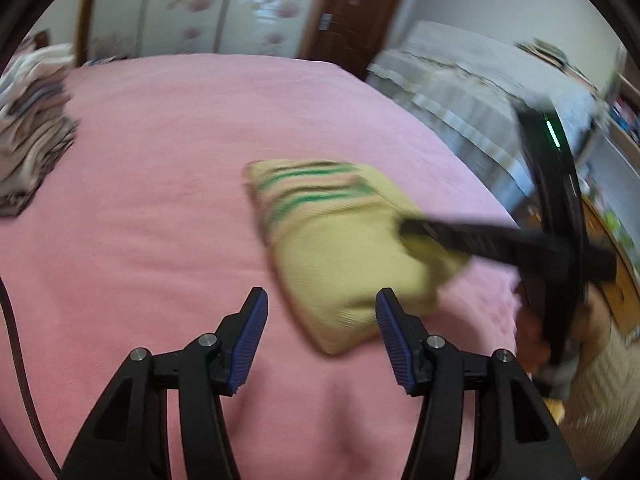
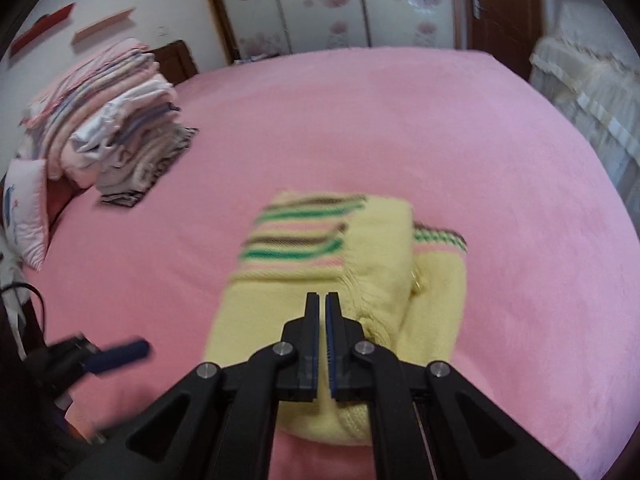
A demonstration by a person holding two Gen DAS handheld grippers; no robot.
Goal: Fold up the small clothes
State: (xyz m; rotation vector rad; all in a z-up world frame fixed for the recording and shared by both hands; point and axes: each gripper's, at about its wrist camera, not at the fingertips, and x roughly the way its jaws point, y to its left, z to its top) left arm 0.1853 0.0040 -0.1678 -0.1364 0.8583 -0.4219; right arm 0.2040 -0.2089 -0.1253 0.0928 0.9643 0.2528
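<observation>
Near the right edge of the broad pink-blanketed bed, in the left wrist view, lay the small yellow knitted garment with green, pink and brown stripes, already folded into a compact, slightly tilted packet. The left gripper hung over the near part of the bed with its blue-padded jaws spread and nothing between them; the garment's near corner showed just beyond its right pad. The right gripper, blurred, reached in from the right with its tip over the packet's right side; whether it touched the knit could not be told. A stack of folded pale and striped clothes sat at the bed's far left edge. From the right wrist view, the garment lay toward the near edge of the bed, layers doubled over, one striped edge peeking out on the right. The right gripper had its jaws pressed together and held nothing, poised over the knit. The stack stood at the far left. This piece looked essentially folded; what likely remained was a final tidy and moving it to the stack.
</observation>
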